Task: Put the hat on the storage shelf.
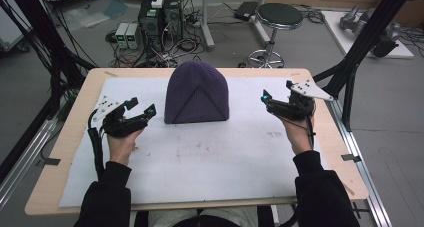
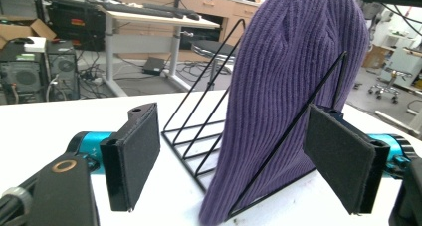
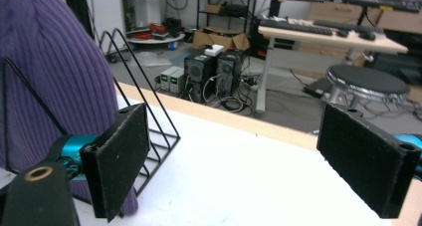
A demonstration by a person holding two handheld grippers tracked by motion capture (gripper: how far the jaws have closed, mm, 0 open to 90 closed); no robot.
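Observation:
A purple knitted beanie (image 1: pixel 196 92) hangs over a black wire rack (image 1: pixel 201 103) at the back middle of the table. From the left gripper view the beanie (image 2: pixel 288 91) drapes over the wire rack (image 2: pixel 199 136), whose triangular frames stand up behind it. My left gripper (image 1: pixel 142 107) is open, a short way left of the beanie, with nothing between its pads (image 2: pixel 134 156). On the other side, my right gripper (image 1: pixel 263 97) is open too, and the beanie (image 3: pixel 50 86) and rack (image 3: pixel 149 131) show at the left of its view.
A white mat (image 1: pixel 200 152) covers most of the wooden table (image 1: pixel 65 137). Beyond the far edge stand computer towers (image 1: pixel 160 17), tangled cables and a round stool (image 1: pixel 279 17). Black frame struts (image 1: pixel 370 37) rise at the right.

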